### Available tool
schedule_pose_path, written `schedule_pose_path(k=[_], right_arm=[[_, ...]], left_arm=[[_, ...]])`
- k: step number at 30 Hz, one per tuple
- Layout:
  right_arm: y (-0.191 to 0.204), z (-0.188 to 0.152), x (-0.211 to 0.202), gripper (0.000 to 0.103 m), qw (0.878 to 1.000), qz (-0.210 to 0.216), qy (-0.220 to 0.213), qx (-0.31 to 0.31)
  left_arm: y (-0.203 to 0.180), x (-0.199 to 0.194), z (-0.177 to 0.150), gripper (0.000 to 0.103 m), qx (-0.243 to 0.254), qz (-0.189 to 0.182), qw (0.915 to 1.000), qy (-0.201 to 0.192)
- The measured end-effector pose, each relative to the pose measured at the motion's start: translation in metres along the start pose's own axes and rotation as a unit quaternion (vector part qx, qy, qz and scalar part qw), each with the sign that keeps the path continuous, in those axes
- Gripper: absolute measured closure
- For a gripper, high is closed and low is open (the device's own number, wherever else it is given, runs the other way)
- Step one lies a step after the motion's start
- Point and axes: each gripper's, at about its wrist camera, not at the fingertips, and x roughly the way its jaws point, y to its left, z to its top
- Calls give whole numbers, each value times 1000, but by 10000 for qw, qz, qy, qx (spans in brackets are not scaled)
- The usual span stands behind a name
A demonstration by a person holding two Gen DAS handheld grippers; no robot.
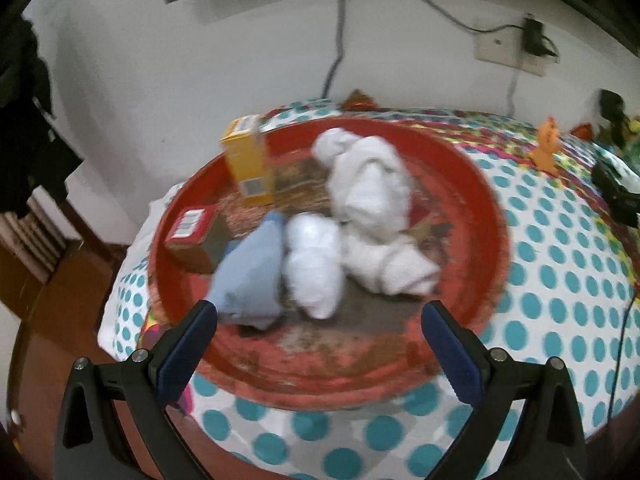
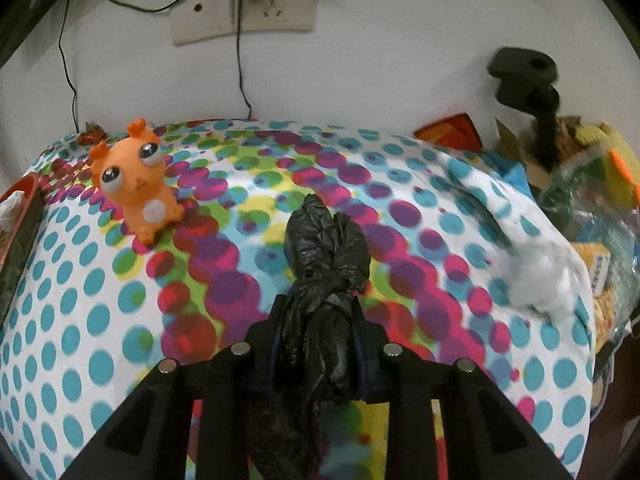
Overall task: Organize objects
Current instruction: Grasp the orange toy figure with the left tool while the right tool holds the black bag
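Observation:
A round red tray point(image 1: 480, 184) lies on the dotted cloth. In it are white knotted bags point(image 1: 368, 184), a white bundle point(image 1: 314, 264), a light blue bundle point(image 1: 252, 276), a yellow box point(image 1: 248, 160) and a red-topped box point(image 1: 192, 236). My left gripper point(image 1: 320, 320) is open and empty over the tray's near side. My right gripper point(image 2: 318, 320) is shut on a knotted black plastic bag point(image 2: 324, 248) above the cloth. An orange toy point(image 2: 136, 184) stands at the left; it also shows in the left wrist view point(image 1: 546, 144).
A white crumpled bag point(image 2: 540, 276) lies at the table's right edge. Boxes and packets point(image 2: 592, 216) pile up beyond that edge. A wall socket with cables point(image 2: 244, 16) is behind. The tray's edge point(image 2: 20, 232) shows at the far left.

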Motion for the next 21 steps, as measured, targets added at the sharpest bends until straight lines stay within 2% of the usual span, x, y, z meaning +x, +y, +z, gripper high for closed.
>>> schedule_pose_path(k=[8,11,21], right_arm=[[-12,-11,-8,75,10000,57,3,47],[-13,-11,-7,75,9999,98,3,82],[-13,-11,-7,75,9999,110,2,93]], left_arm=[[-54,-21,24,0,517,-273,9980,-220],[-76,-22,36,0,545,-546,9968,-213],[-176,6,70,0,1078,-1069,9878,-344]])
